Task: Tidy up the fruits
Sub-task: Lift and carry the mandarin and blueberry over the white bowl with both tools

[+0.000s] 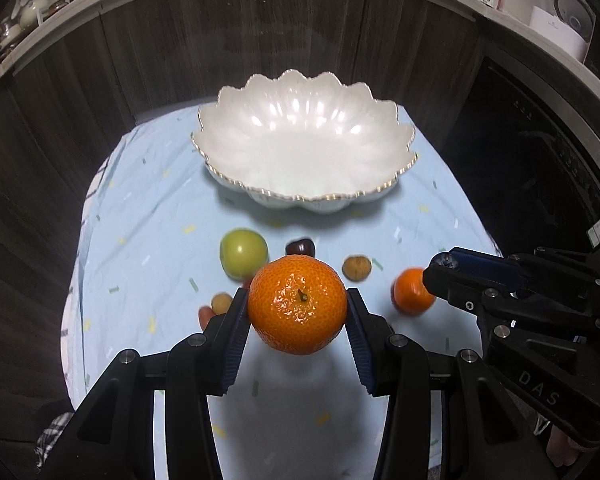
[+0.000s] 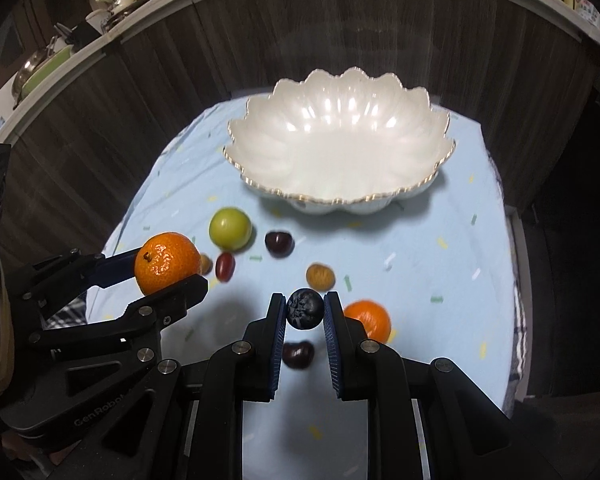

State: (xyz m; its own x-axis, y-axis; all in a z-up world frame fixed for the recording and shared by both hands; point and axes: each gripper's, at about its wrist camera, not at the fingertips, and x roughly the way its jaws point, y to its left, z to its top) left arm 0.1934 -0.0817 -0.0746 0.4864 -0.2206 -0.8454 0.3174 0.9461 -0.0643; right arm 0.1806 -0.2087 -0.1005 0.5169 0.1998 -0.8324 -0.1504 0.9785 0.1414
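Note:
My left gripper point(image 1: 297, 306) is shut on a mandarin point(image 1: 297, 304), held above the pale blue cloth; the same mandarin point(image 2: 167, 263) shows at the left of the right wrist view. My right gripper point(image 2: 305, 309) is shut on a small dark wrinkled fruit point(image 2: 305, 309), also lifted off the cloth. An empty white scalloped bowl point(image 1: 300, 196) with a gold rim stands beyond both grippers. On the cloth lie a green apple point(image 2: 230, 228), a second mandarin point(image 2: 370, 318), a brown nut-like fruit point(image 2: 320, 276), a dark cherry point(image 2: 279, 244), a red grape point(image 2: 225, 267) and another dark fruit point(image 2: 298, 355).
The table, covered by a blue cloth point(image 2: 440, 280), stands against a dark wood-panelled counter front point(image 1: 260, 40). Shelves above hold jars and kitchenware point(image 2: 112, 4). A dark appliance point(image 1: 540, 152) stands to the right. The cloth's edges drop off left and right.

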